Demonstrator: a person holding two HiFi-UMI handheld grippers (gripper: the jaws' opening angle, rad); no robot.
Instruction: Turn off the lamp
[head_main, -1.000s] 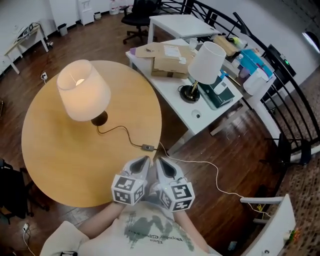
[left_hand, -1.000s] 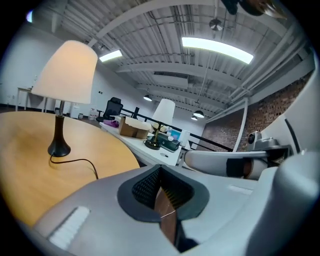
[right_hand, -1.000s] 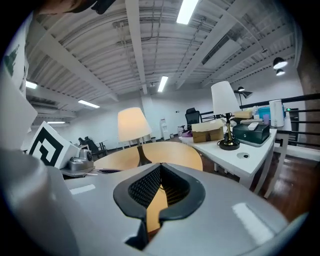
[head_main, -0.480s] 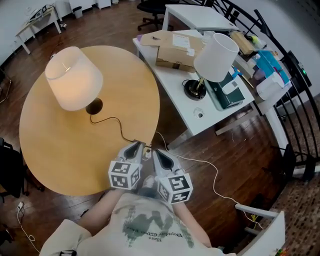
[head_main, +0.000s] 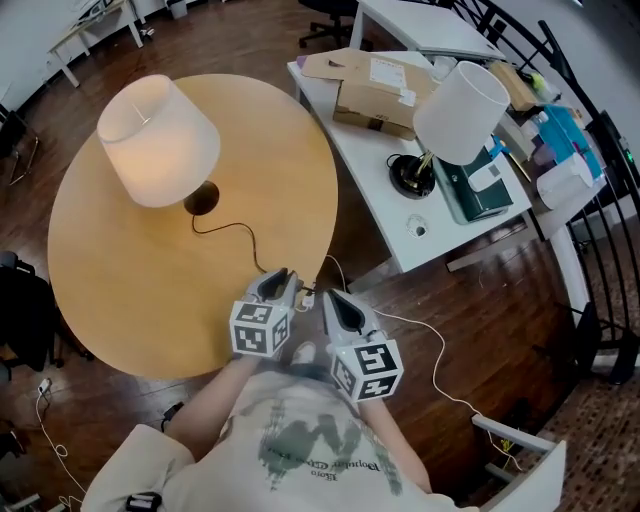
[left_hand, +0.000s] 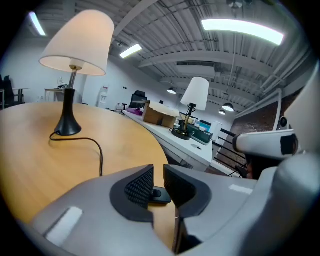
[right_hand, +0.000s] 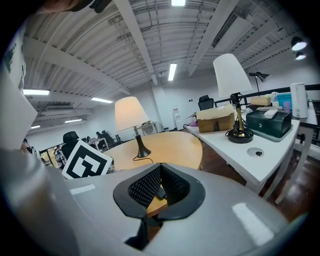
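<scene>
The lit lamp with a cream shade stands on the round wooden table; its black cord runs to a small black inline switch at the table's near rim. My left gripper hangs right at that switch. Its jaws are opening a narrow gap, and in the left gripper view the switch lies just beyond the pads, which do not press on it. My right gripper is beside it, off the table's edge, jaws shut on nothing. In the right gripper view the lamp glows further back.
A white desk to the right carries an unlit white lamp, a cardboard box and a dark green case. A thin white cable trails over the dark wood floor. Black railings close the right side.
Both grippers have moved forward and down to the table's near rim. The left one now sits at the cord switch with its jaws slightly parted, where they were together before.
</scene>
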